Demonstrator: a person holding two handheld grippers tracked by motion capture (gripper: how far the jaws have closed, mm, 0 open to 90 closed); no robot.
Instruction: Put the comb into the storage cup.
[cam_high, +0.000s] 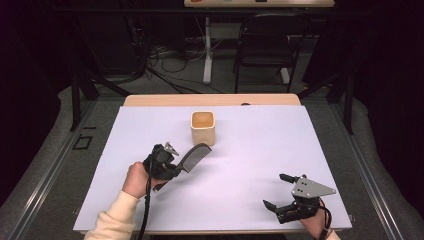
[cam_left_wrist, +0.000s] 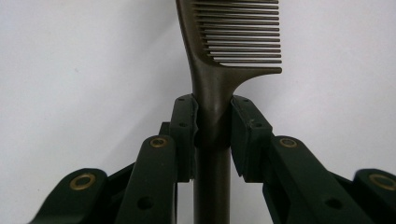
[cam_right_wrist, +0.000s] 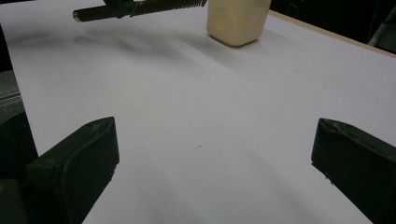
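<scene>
We see the left tongs (cam_high: 176, 162) clamped on a dark comb (cam_high: 194, 155), which they hold up off the desk (cam_high: 250, 165), left of its middle. In the left gripper view the two jaws press on the comb's handle (cam_left_wrist: 212, 116) from either side, just below where the teeth (cam_left_wrist: 243, 32) begin; the handle runs on down between the jaws and out of the bottom of that view, and the teeth point off to the right there. From above, the comb's toothed end slants up and away toward a cream cup (cam_high: 203, 127), which stands upright on the desk's far half with its mouth open to us; the comb's tip is near the cup's front lower corner, though we cannot tell whether the two touch. The left hand (cam_high: 134, 180) grips the tool from behind, a pale sleeve (cam_high: 112, 222) comes in from the bottom edge, and a black cable (cam_high: 146, 215) hangs down from it. The right tongs (cam_high: 279, 192) sit low over the near right corner of the desk, spread wide with nothing between them; in the right gripper view their two jaws stand far apart over bare white surface, with the cup (cam_right_wrist: 237, 21) and the comb (cam_right_wrist: 140, 8) well beyond them at the top.
</scene>
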